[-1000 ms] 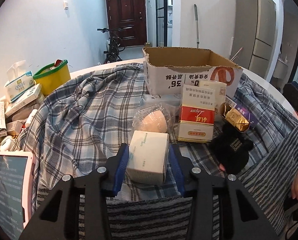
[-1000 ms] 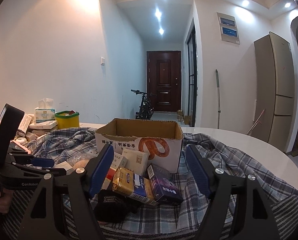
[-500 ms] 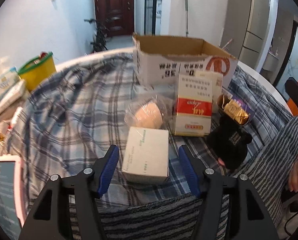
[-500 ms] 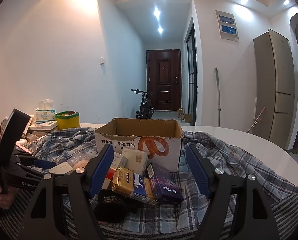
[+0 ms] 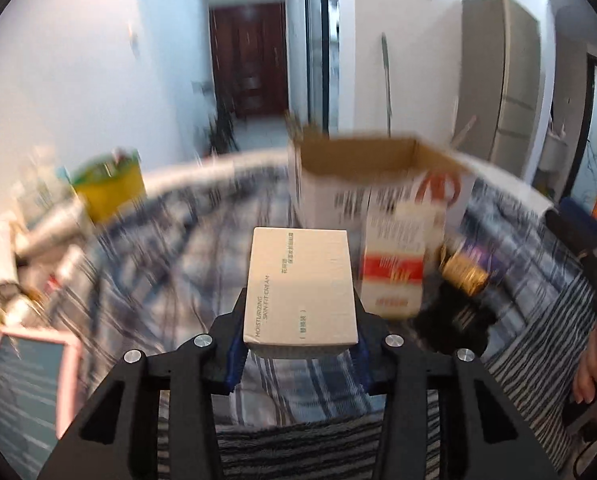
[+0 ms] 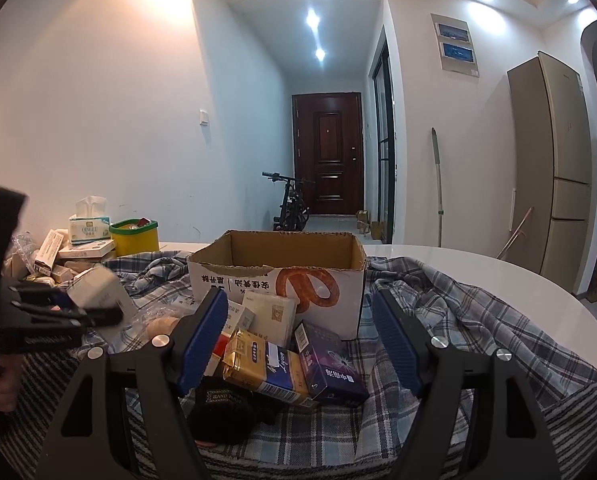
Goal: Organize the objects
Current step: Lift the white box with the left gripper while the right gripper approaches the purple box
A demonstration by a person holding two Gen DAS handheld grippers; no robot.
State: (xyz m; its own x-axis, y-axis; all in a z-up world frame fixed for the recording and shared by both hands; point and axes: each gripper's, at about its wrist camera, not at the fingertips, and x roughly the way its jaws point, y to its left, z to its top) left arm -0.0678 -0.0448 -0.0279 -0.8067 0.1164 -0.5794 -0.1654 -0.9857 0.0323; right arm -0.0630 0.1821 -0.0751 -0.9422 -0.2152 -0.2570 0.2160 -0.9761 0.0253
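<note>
left claw [image 5: 300,354]: I have it clamped on the cream box [image 5: 300,288], one blue pad on each long side near its back end, so most of the box sticks out ahead of the pads.
cream box: held clear of the cloth [image 5: 170,280], in front of the carton [image 6: 278,276] and a little to its left; the right camera shows it up in the air beside the carton's left corner.
why held so: I judge I'm carrying it toward the carton's open top; gripping the narrow width keeps it level and lets it drop in flat.
right claw [image 6: 302,344]: mine too, jaws apart and gripping nothing; it hangs low in front of the carton, over the heap there.
heap: the gold pack [image 6: 264,364] and purple pack [image 6: 330,364] lean on each other just in front of the carton, a pale box [image 6: 268,316] stands against its wall, and a black pouch [image 6: 222,410] lies nearest me. I judge they wait there because the carton is where they go.
carton inside: I see only the far inner walls; the floor is hidden by the near rim, so I cannot tell what it holds.
blur: the left view is smeared everywhere but the box and claw; the red-and-white box [image 5: 394,264] has unreadable print.
left of carton: a yellow tub [image 6: 134,236], a tissue box [image 6: 88,228] and small boxes sit well off, partly cut by my other claw.
surface [image 6: 478,272]: mostly under the cloth; only a white edge shows right of the carton.
</note>
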